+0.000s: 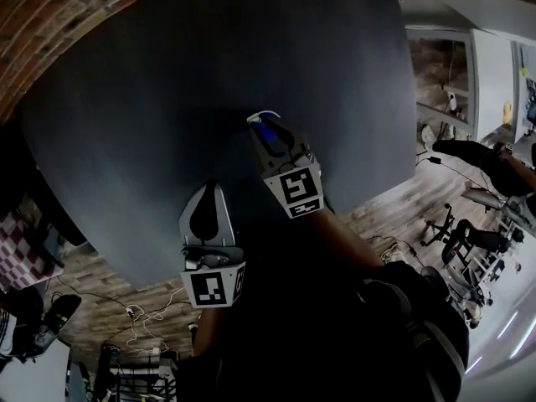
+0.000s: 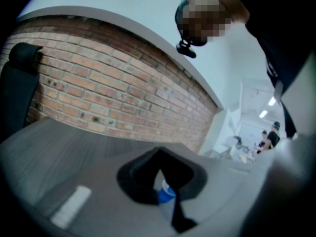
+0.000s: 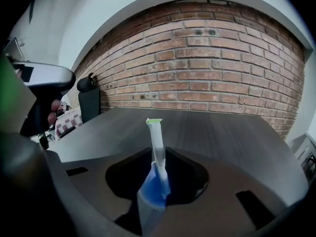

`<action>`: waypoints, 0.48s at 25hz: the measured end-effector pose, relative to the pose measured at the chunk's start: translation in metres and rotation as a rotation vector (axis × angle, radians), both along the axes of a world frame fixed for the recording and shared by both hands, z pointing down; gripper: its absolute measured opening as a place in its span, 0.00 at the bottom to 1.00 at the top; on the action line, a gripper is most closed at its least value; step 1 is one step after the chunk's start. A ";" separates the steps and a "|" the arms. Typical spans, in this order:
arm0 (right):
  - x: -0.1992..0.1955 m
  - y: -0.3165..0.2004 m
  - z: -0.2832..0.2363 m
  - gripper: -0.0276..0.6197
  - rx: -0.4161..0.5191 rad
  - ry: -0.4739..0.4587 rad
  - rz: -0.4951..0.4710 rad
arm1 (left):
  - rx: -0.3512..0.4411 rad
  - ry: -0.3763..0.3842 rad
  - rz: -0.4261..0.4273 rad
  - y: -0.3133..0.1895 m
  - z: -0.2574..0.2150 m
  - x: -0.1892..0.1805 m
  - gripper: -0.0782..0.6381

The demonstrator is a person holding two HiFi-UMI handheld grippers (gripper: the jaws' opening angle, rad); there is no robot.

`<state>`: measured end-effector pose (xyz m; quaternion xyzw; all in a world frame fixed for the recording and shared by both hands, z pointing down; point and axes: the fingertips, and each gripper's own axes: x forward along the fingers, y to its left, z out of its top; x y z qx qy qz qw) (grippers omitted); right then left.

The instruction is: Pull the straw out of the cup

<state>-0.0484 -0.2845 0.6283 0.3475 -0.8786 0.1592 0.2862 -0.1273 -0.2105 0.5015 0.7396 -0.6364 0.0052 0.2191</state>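
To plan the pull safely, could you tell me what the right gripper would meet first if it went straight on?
Nothing near: the right gripper, shut on the straw, points across the table, and the brick wall beyond looks first, though depth is unclear.

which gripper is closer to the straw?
Right. The right gripper has the straw standing between its jaws; the left gripper sits back and left of the straw, apart from it.

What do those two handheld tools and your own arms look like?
The left gripper and right gripper are grey wedges tapering to two jaws, with black teardrop-shaped padding inside. Each carries a white cube printed with black square markers. The person wears dark clothing.
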 end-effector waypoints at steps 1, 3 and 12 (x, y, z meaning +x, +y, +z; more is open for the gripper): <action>0.000 0.000 0.001 0.15 -0.002 0.001 -0.001 | 0.001 0.002 0.000 0.000 0.000 0.001 0.12; -0.001 -0.001 0.003 0.15 -0.003 0.008 -0.003 | 0.003 0.006 -0.002 0.000 0.000 0.002 0.12; -0.005 -0.002 0.004 0.12 0.000 0.026 -0.006 | 0.007 0.008 -0.009 0.003 0.000 -0.003 0.12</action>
